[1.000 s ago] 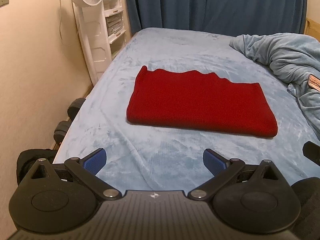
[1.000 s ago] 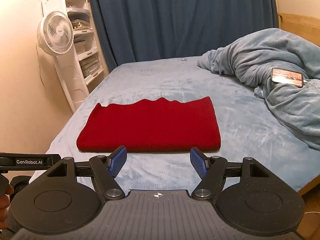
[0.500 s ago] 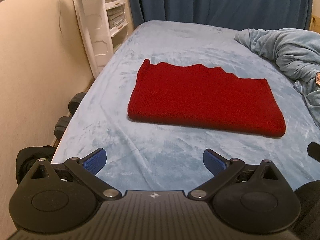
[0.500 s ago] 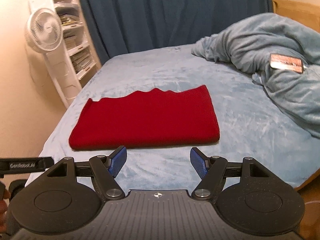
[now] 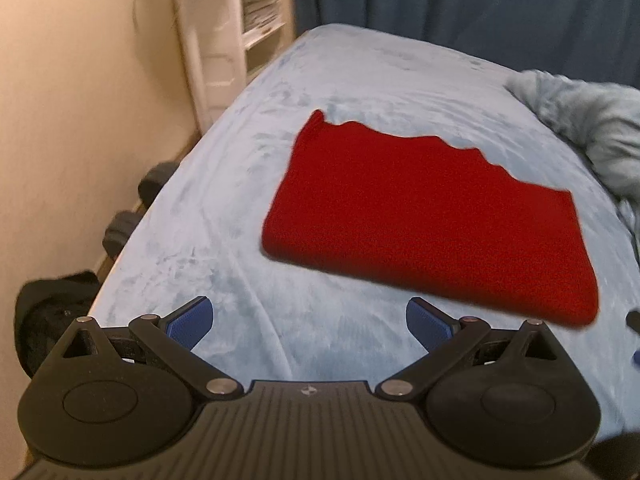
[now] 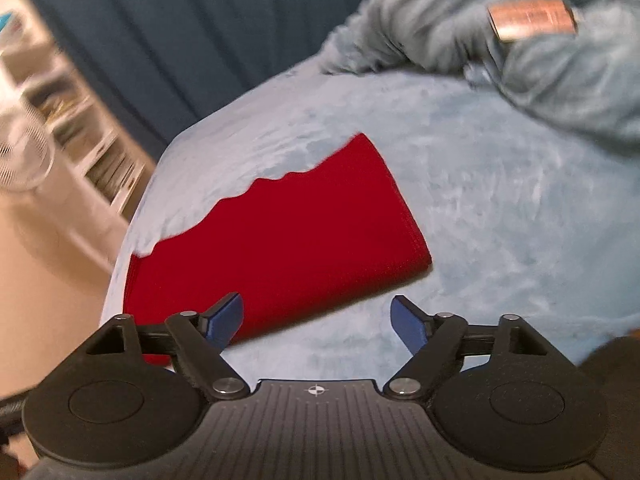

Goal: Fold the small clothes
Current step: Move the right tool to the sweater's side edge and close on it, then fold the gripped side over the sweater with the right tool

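A bed (image 5: 360, 92) with a pale blue cover fills both views, a rumpled blanket (image 6: 520, 40) heaped at its right side. A folded red garment (image 5: 432, 224) lies flat near the middle of the bed, its wavy edge toward the dark curtain (image 5: 480, 4). The left tongs (image 5: 310, 320) and the right tongs (image 6: 316, 318) both stand wide apart, holding nothing, over the near edge.

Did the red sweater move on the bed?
No. The folded red knit sweater shows the same wavy far edge, lying flat on the light blue fleece bed cover; only the cameras moved closer.
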